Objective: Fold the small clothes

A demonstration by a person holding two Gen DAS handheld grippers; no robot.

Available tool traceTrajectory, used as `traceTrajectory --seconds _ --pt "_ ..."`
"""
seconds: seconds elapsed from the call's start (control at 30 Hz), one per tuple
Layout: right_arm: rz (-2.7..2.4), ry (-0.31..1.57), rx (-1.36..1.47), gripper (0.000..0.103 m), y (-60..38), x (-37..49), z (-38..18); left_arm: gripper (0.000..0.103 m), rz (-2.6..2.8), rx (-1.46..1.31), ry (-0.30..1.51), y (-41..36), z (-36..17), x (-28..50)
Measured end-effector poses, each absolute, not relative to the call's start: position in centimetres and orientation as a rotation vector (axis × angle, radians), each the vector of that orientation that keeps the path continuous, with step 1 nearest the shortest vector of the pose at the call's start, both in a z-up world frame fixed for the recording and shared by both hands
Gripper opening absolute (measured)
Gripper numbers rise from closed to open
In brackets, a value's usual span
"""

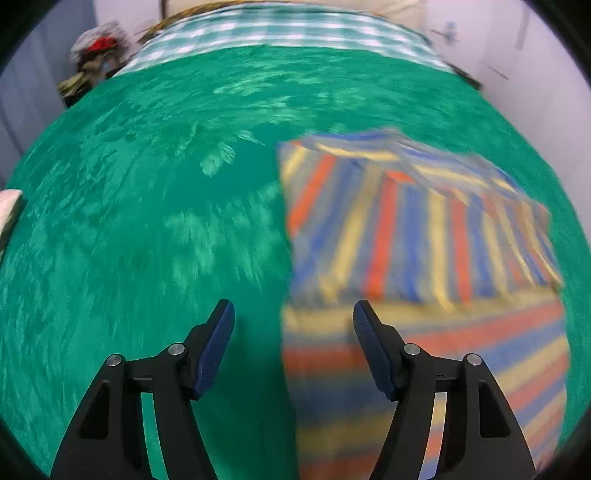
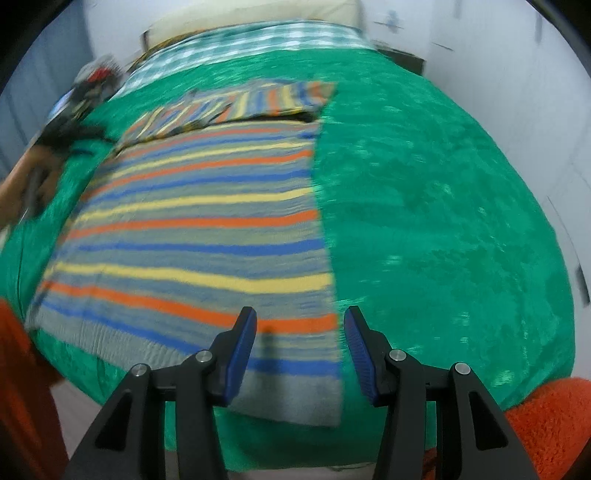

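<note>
A striped garment (image 2: 199,229) with orange, blue, yellow and grey bands lies flat on the green bed cover (image 2: 443,221). Its far part is folded over, with stripes running the other way (image 2: 258,99). In the left wrist view the garment (image 1: 424,240) lies right of centre. My left gripper (image 1: 293,314) is open and empty above the garment's left edge. My right gripper (image 2: 299,321) is open and empty above the garment's near right corner. Both views are blurred by motion.
A green-and-white checked sheet (image 1: 280,29) covers the far end of the bed. A pile of clothes (image 1: 96,55) sits at the far left. An orange fuzzy item (image 2: 546,417) lies at the near right. White walls (image 2: 498,74) surround the bed.
</note>
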State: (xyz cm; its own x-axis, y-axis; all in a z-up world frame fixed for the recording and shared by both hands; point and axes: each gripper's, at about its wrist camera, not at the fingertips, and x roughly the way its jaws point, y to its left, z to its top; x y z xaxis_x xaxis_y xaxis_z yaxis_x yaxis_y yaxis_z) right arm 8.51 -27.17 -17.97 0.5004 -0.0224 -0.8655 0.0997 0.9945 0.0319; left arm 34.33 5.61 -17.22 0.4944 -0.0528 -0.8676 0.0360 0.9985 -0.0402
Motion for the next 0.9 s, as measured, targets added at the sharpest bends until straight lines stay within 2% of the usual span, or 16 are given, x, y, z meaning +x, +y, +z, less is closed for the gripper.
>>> traceTrajectory --seconds 0.13,0.27,0.33,0.4,0.63,0.9 --pt "-0.025 1.037 0.126 0.049 -27.6 8.9 -17.4 0.072 -0.223 0.061 1.049 2.2 -16.6 24.6" --pt "0.094 1.010 0.076 0.049 -24.8 8.9 -17.0 0.071 -0.347 0.115 1.112 -1.4 -18.9 15.3" --pt "0.121 1.084 0.054 0.049 -23.5 9.1 -18.5 0.071 -0.310 0.172 1.149 -2.5 -21.0 12.0" --pt "0.110 1.199 0.004 0.050 -22.6 9.1 -21.1 0.071 -0.263 0.177 1.091 -2.4 -21.3 9.8" --pt "0.058 1.203 -0.159 0.050 -20.7 8.0 -21.9 0.071 -0.258 0.175 1.095 -1.8 -21.7 9.2" --pt "0.055 1.199 -0.178 0.050 -20.6 7.4 -22.2 0.071 -0.249 0.151 1.108 -0.4 -21.4 7.5"
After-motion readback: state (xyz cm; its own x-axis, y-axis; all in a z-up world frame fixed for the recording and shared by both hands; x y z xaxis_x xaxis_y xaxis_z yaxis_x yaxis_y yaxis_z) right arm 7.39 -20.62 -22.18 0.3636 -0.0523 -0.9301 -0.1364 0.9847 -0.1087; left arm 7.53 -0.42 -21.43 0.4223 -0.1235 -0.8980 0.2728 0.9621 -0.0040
